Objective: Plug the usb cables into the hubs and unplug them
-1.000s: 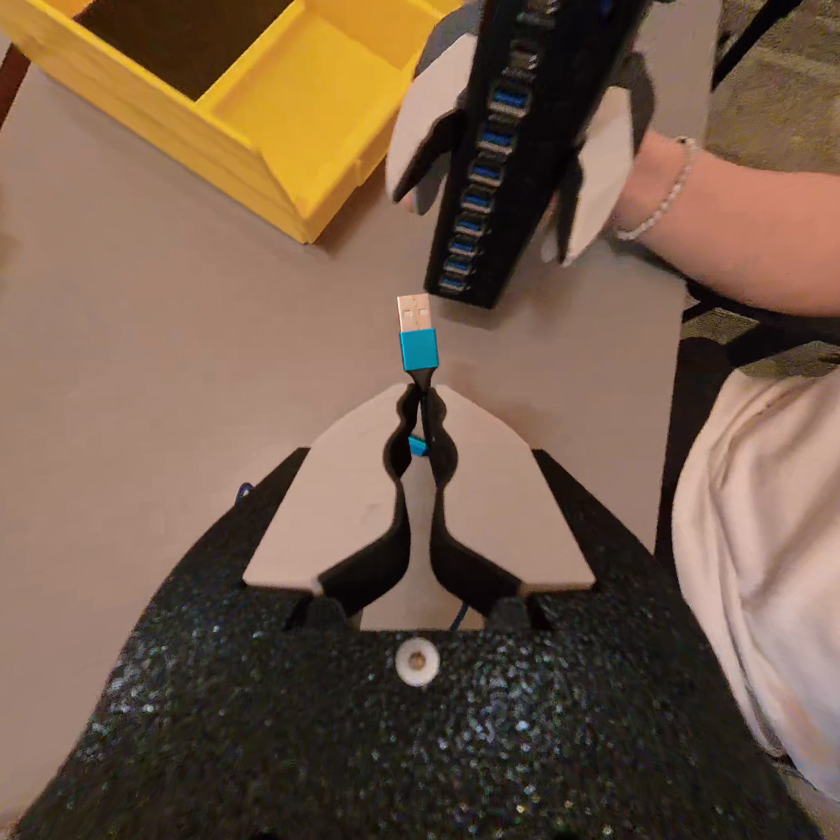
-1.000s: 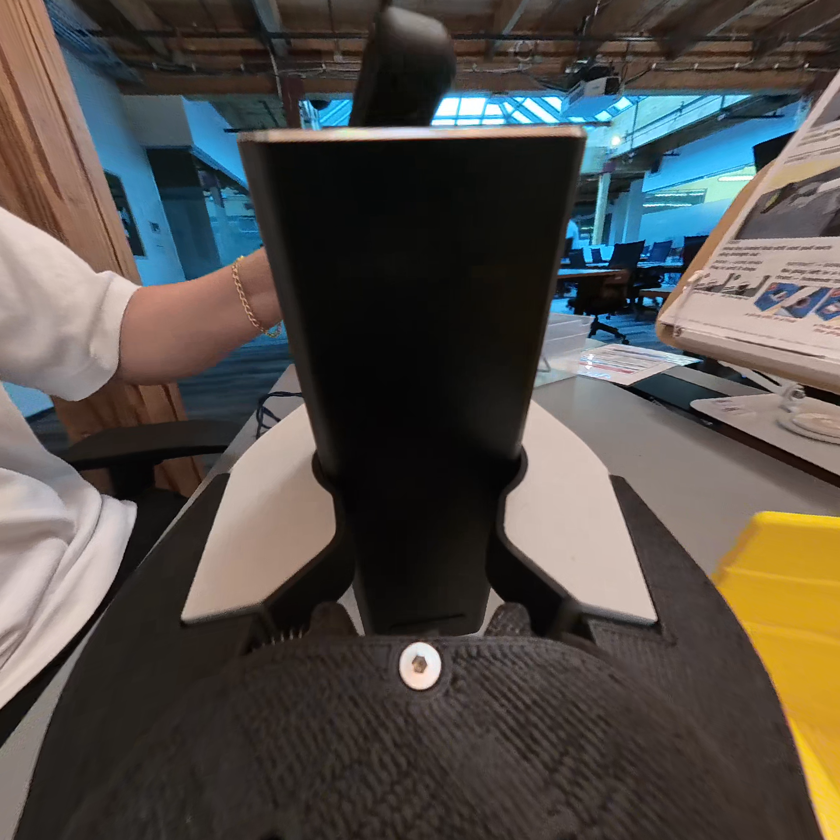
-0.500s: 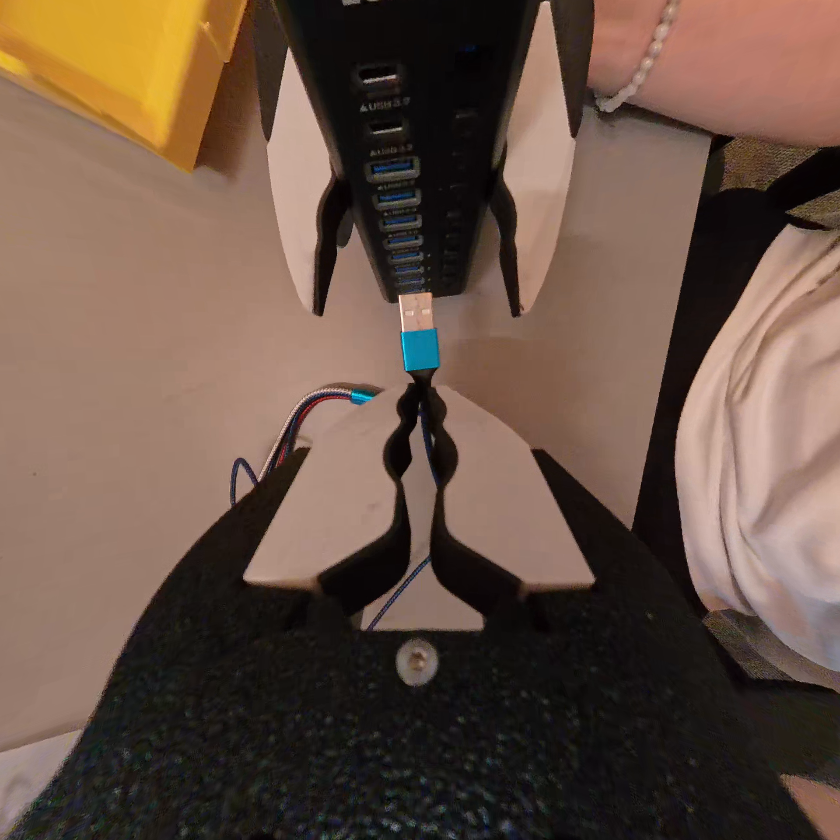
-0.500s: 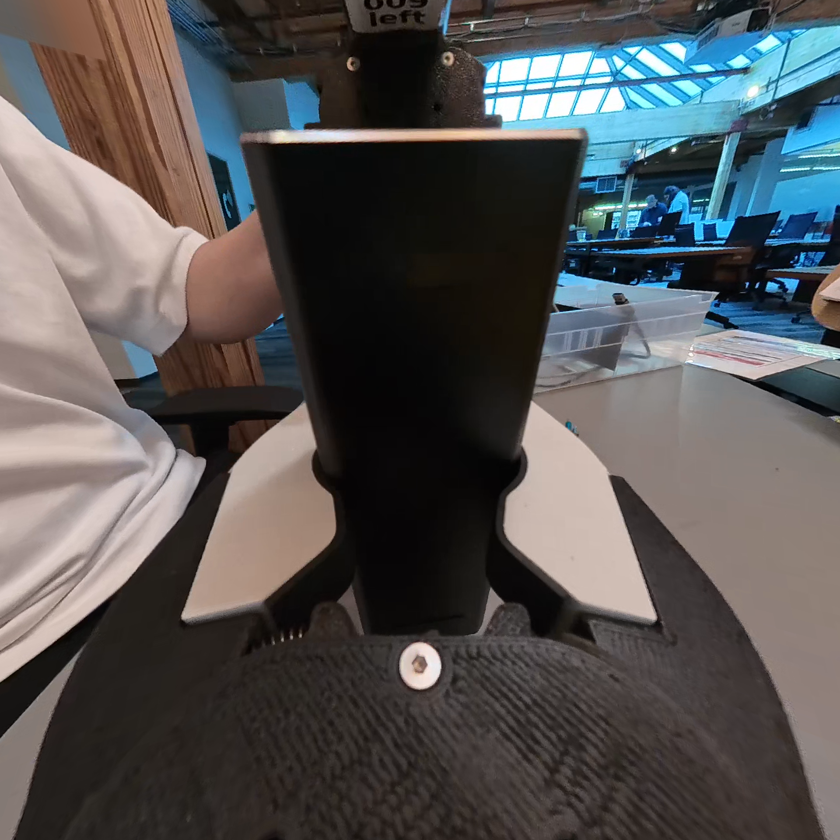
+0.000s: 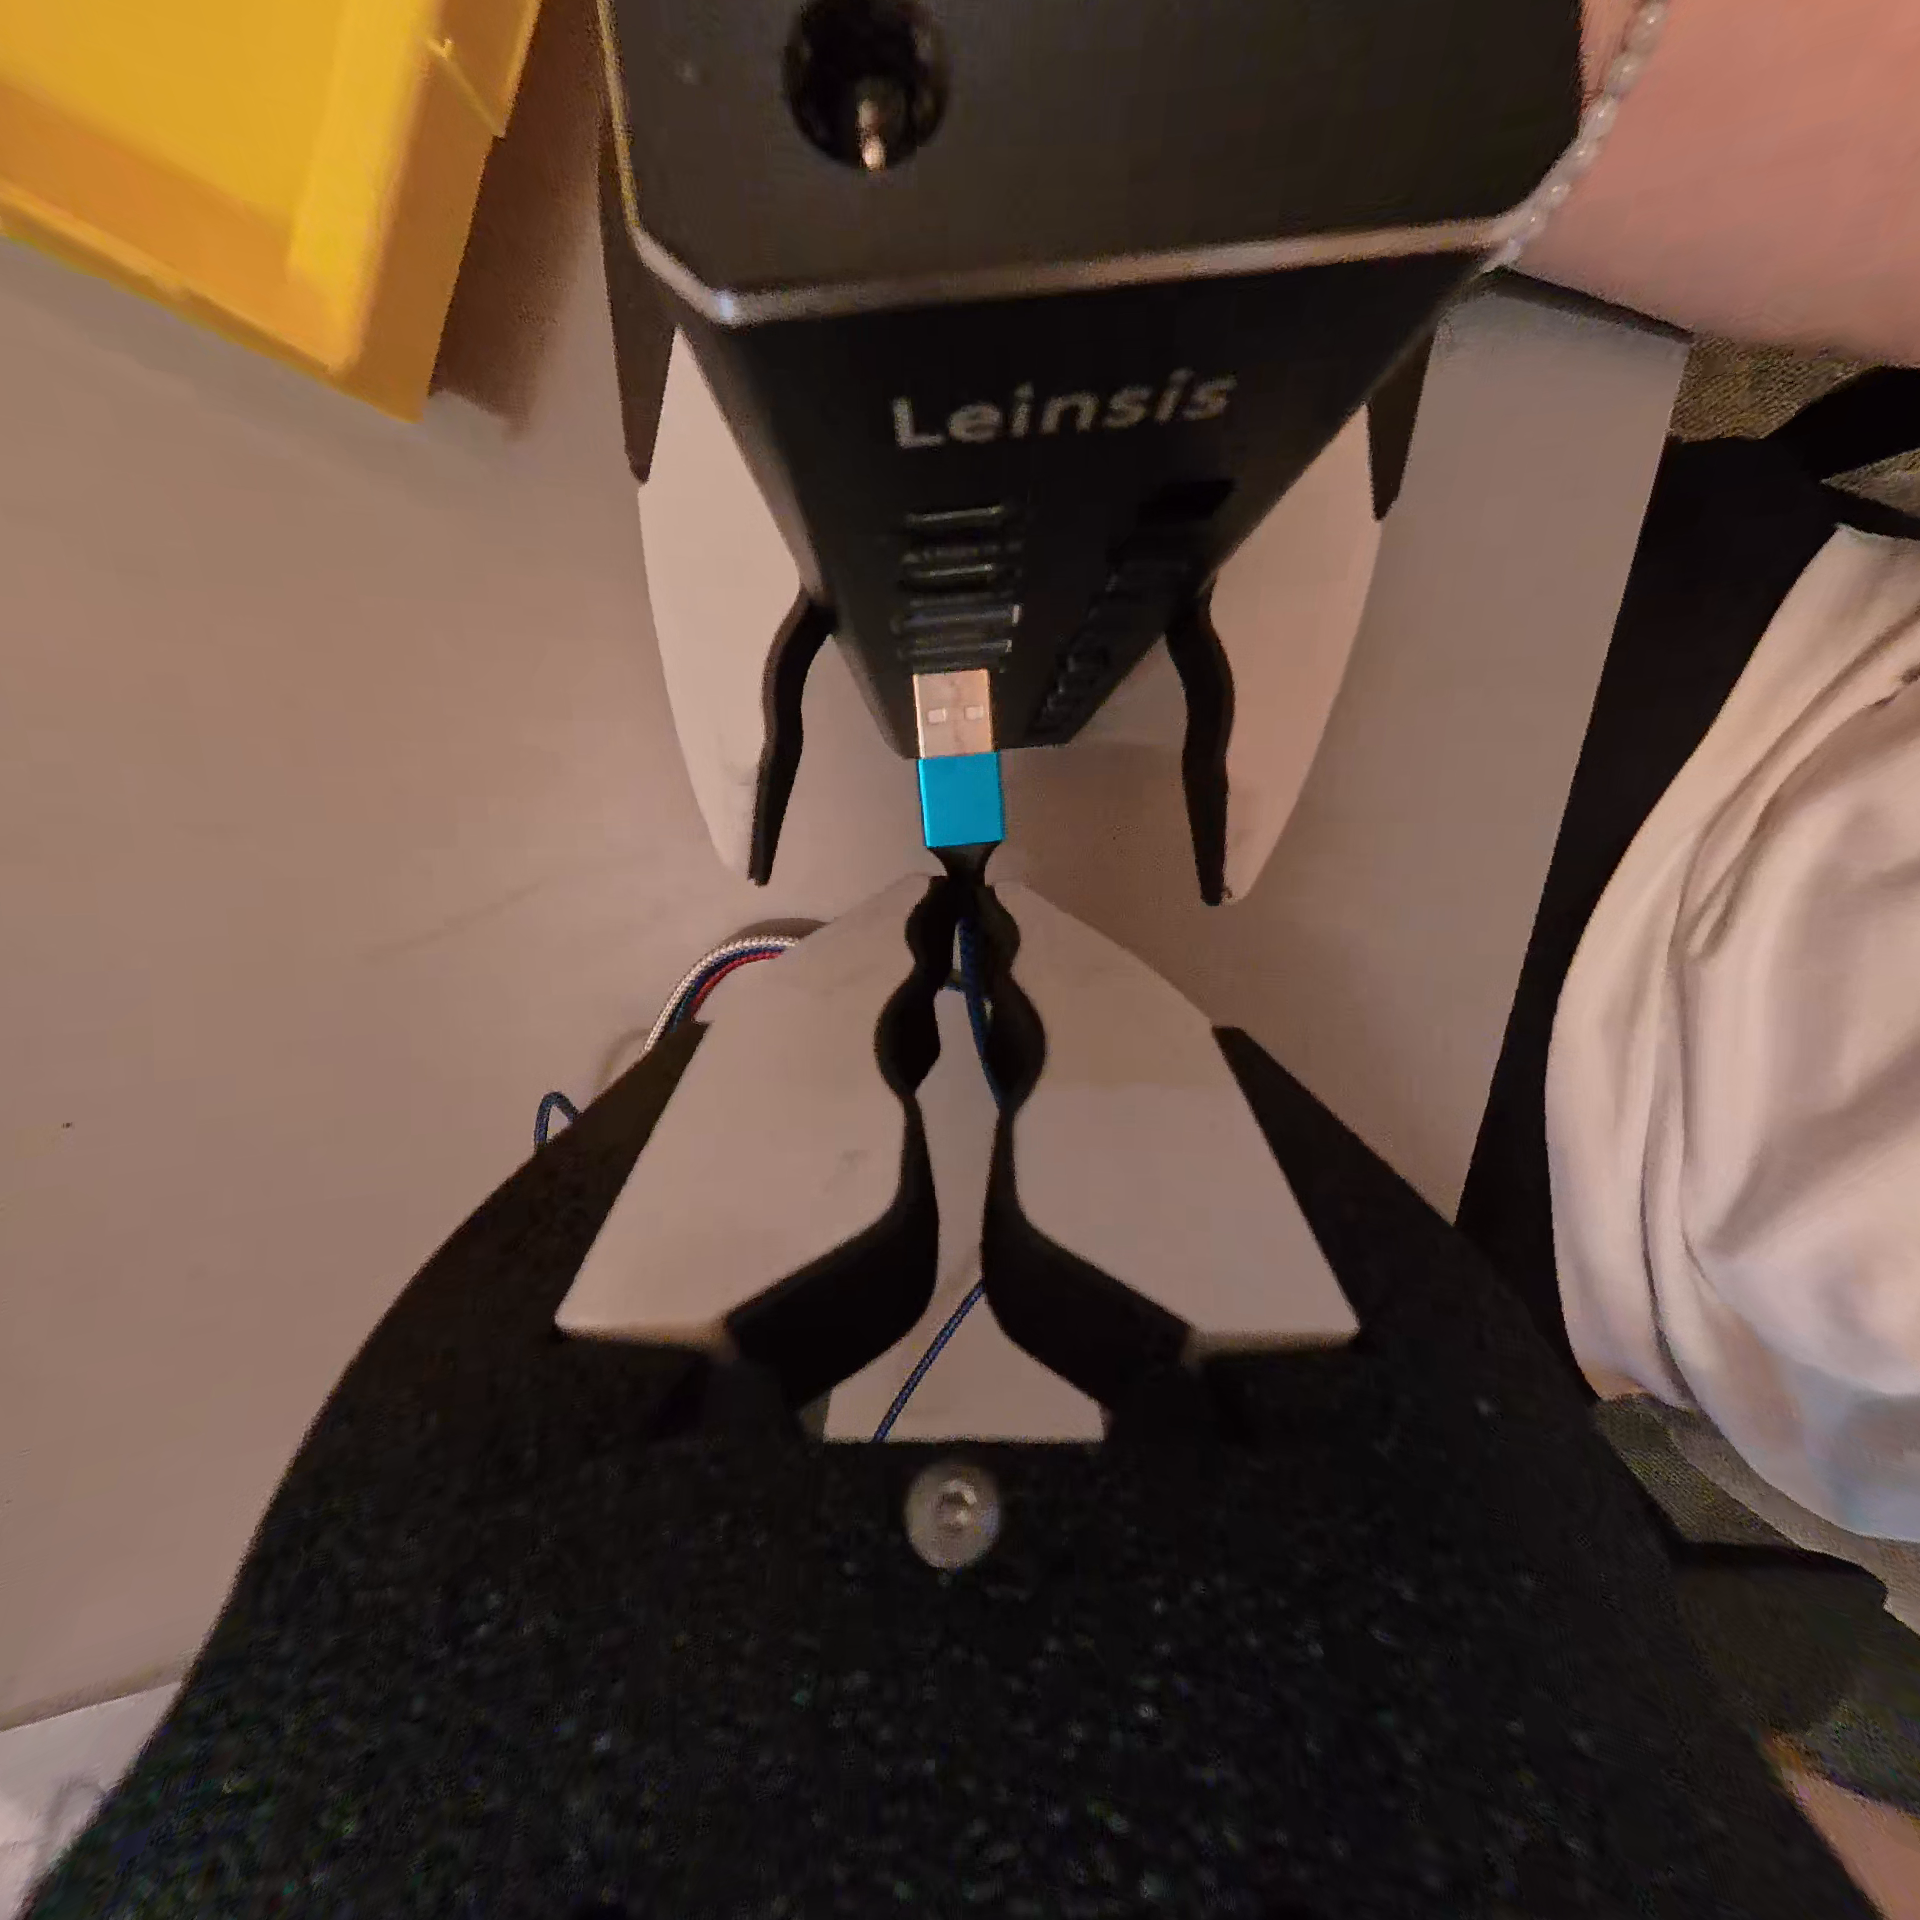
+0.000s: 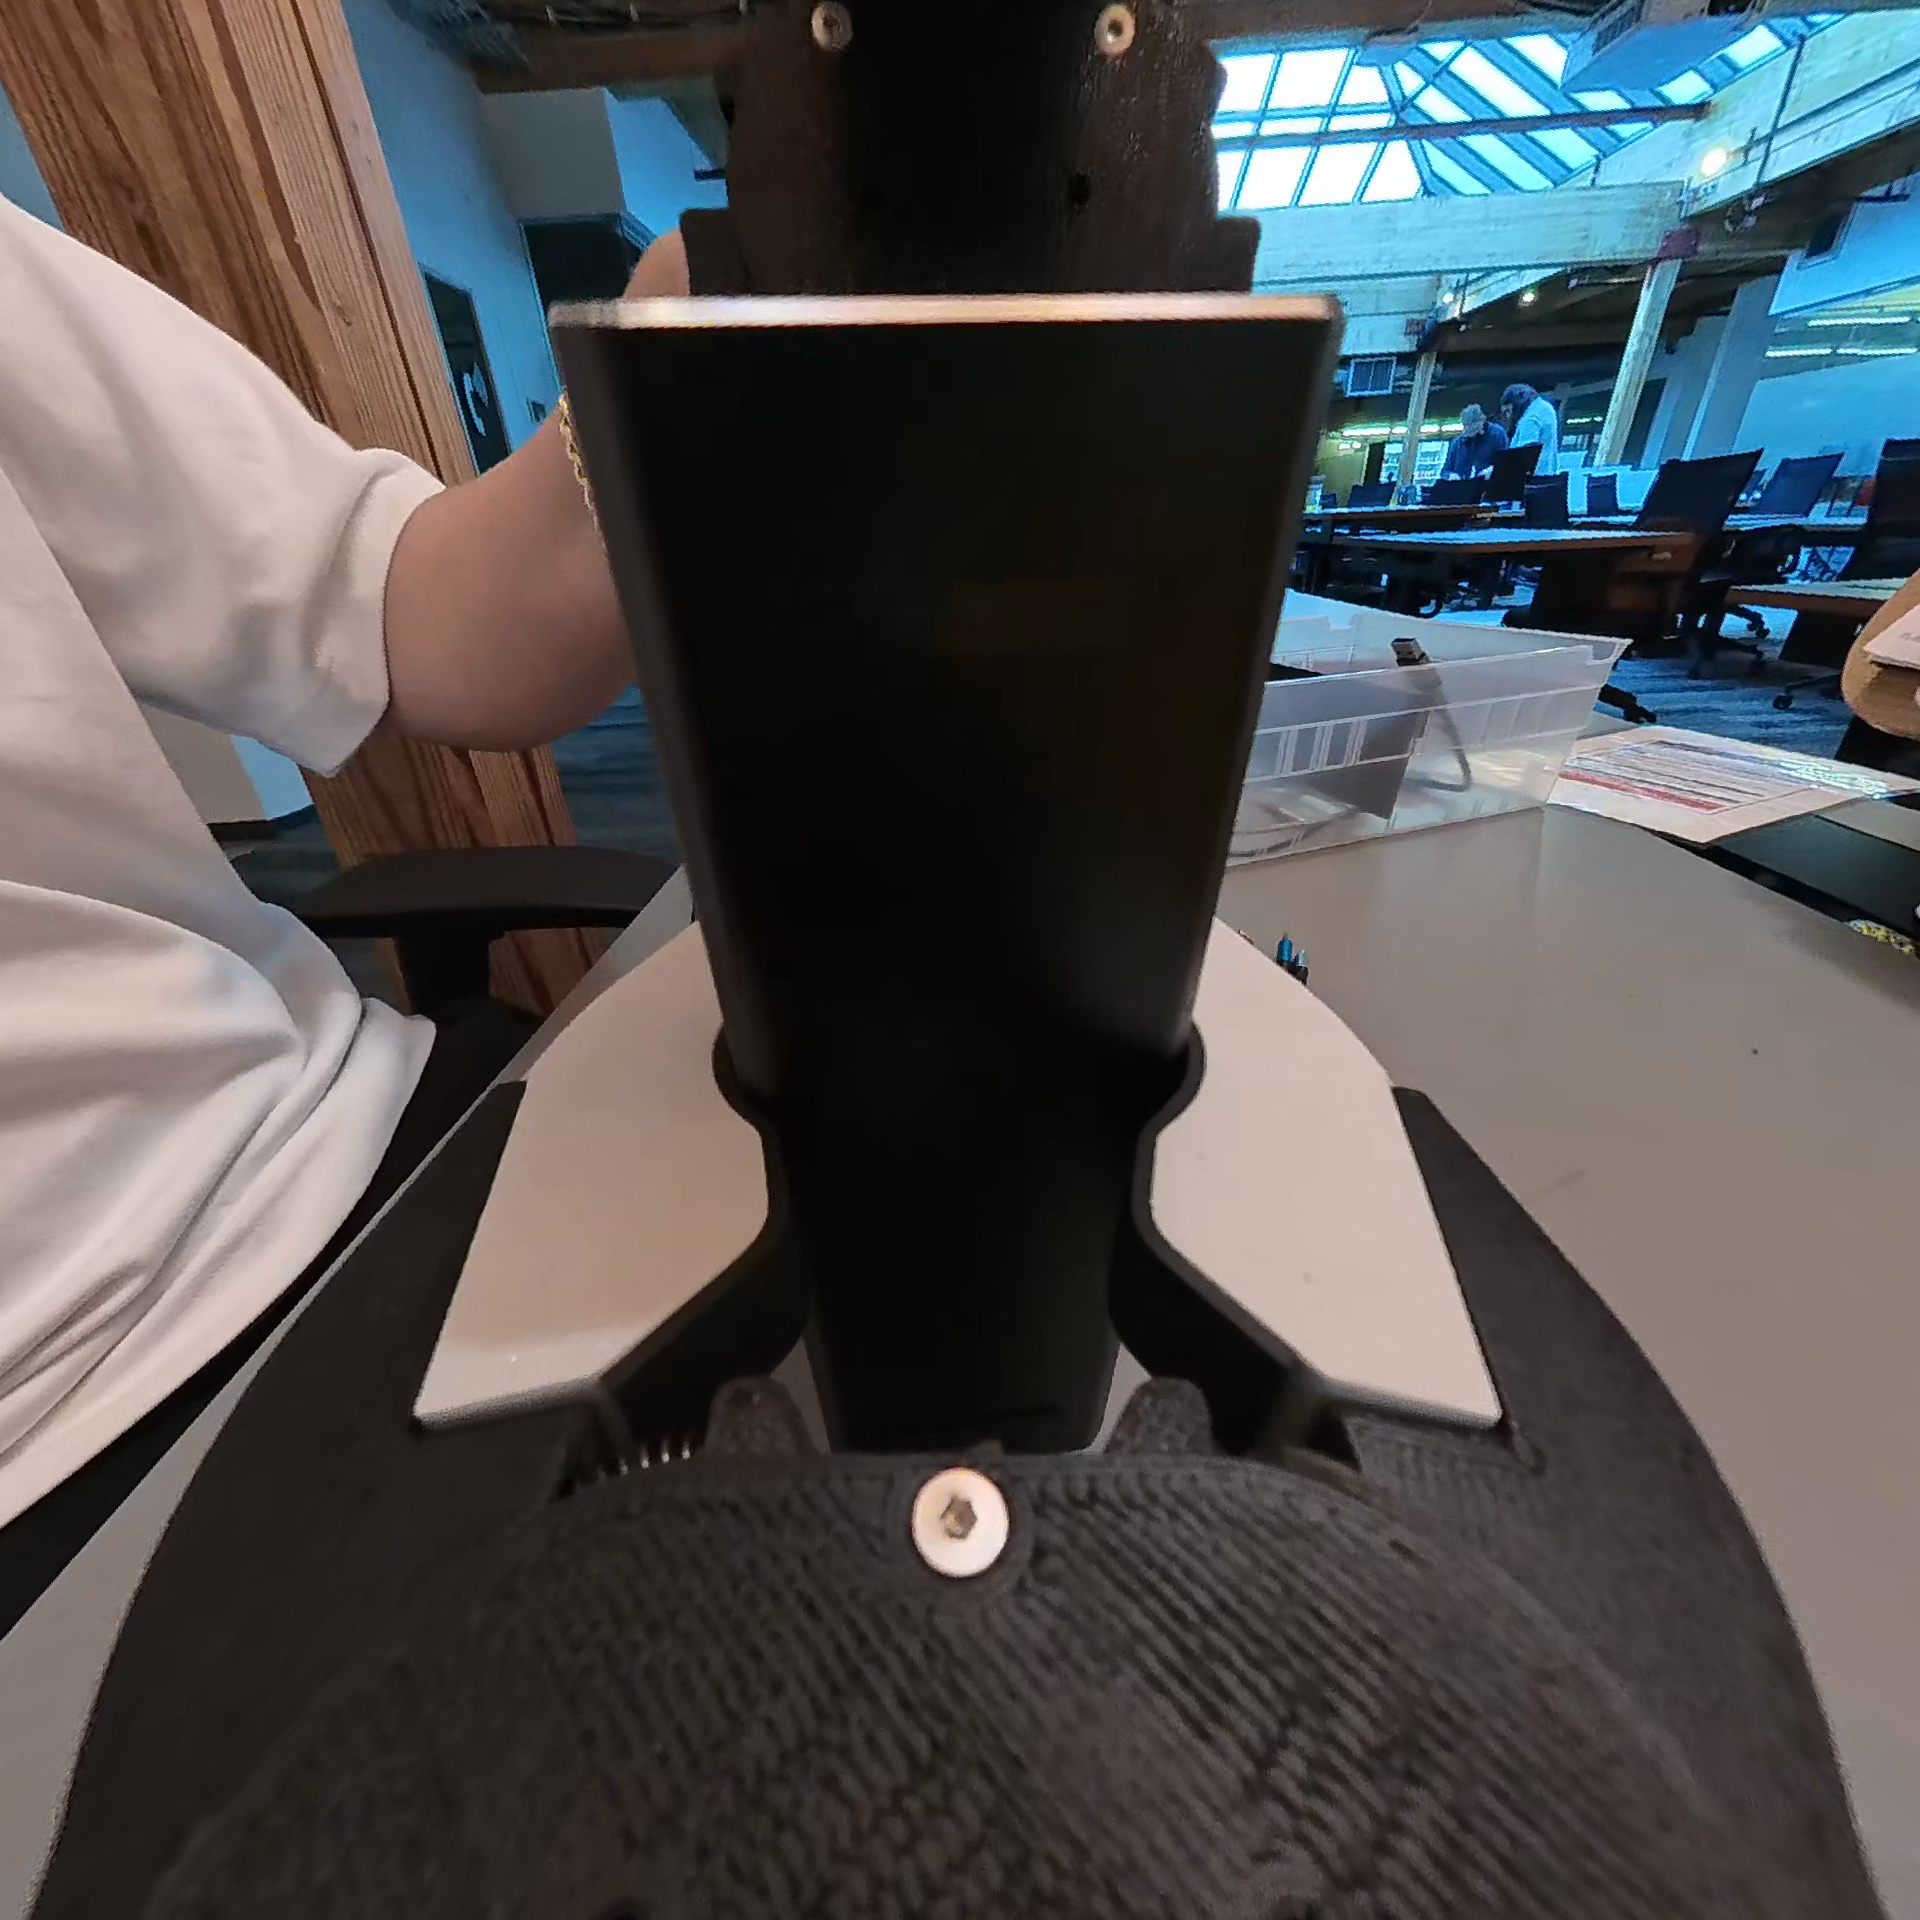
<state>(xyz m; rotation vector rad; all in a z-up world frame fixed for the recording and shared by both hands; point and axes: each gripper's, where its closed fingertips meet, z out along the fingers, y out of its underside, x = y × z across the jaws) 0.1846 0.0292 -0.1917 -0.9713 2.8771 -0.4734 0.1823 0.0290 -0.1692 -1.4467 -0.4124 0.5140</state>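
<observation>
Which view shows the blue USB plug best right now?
The left wrist view: the blue USB plug sits centred beyond the left gripper, its metal tip at the hub ports. In the right wrist view, the hub's back hides it.

You're in an open-plan office, rows of desks [image 6: 1507, 540] and black chairs [image 6: 1704, 520], skylights [image 6: 1403, 125], timber column [image 6: 260, 312], your grey table [image 6: 1558, 1039].

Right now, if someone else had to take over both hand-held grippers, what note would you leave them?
Left hand-held gripper: shut on the blue cable just behind its USB plug.
Right hand-held gripper: shut around the black hub, held above the table.
The plug's metal tip overlaps the hub's lower end in the left wrist view, most of it showing; whether it has entered a port is unclear.
Left: seat it, then unplug. A second braided cable lies on the table.
</observation>
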